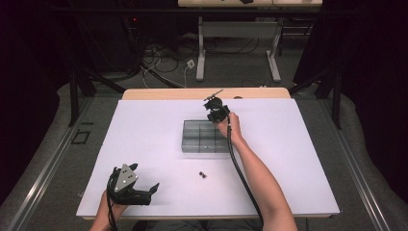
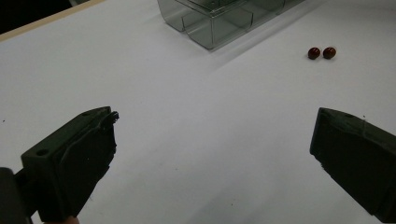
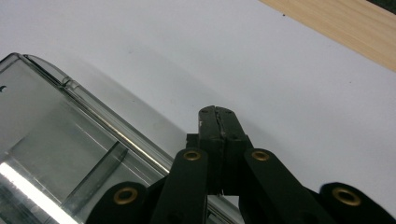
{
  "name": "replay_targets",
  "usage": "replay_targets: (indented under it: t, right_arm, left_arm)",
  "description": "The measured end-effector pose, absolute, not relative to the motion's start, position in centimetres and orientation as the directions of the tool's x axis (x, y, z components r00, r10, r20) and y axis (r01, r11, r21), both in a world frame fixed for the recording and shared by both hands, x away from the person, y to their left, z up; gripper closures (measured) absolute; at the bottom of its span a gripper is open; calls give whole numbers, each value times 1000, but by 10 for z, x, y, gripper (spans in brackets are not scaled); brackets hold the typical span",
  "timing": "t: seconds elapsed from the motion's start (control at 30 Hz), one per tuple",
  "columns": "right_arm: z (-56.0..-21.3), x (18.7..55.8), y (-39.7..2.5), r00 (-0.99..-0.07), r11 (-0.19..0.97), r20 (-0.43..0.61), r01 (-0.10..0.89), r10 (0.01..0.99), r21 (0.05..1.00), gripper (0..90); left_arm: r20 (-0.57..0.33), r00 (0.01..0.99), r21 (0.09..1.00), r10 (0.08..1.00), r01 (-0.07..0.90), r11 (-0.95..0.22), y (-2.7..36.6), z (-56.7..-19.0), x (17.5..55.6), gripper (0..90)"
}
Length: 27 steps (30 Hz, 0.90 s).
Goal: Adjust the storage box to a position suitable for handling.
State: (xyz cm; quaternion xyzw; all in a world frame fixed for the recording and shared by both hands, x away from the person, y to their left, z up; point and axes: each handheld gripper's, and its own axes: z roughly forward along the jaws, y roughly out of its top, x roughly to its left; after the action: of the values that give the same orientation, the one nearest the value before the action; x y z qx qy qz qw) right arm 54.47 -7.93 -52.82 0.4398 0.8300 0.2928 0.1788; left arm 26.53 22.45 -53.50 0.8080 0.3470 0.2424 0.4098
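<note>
beads [image 2: 321, 52], 2 small dark red ones, lay just beside the clear divided box [image 1: 204, 136]; probably light, hard, apt to roll. left gripper [image 2: 212, 154] gaped empty; right gripper [image 3: 218, 122] was clenched at the box's far rim.

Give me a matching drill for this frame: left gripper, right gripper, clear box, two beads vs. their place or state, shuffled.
Things:
1. left gripper
2. right gripper
3. clear divided box
4. two dark red beads

States:
A. side by side on the white sheet, outside the box
B. jaws pressed shut, at the box's far edge
C. jaws wide apart, near the table's front left
D. mid-table, compartments look empty

Pairs: 1-C, 2-B, 3-D, 4-A
</note>
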Motion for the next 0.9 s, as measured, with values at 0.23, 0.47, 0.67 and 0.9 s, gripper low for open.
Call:
replay_targets:
  t: [0.23,0.47,0.67,0.9]
  right_arm:
    - [-528,538,-79,-560,456,-43,626,827,633,900]
    - [-527,533,-79,-571,470,-41,630,820,619,900]
    - [-527,528,-78,-582,483,-43,628,812,611,900]
    - [-528,527,-72,-602,506,-58,609,796,611,900]
  left_arm:
    - [108,643,830,759,362,-425,224,-535,265,2]
    - [111,645,829,756,360,-429,224,-535,266,2]
    - [109,646,829,756,360,-427,224,-535,266,2]
    - [106,644,829,757,363,-425,224,-535,266,2]
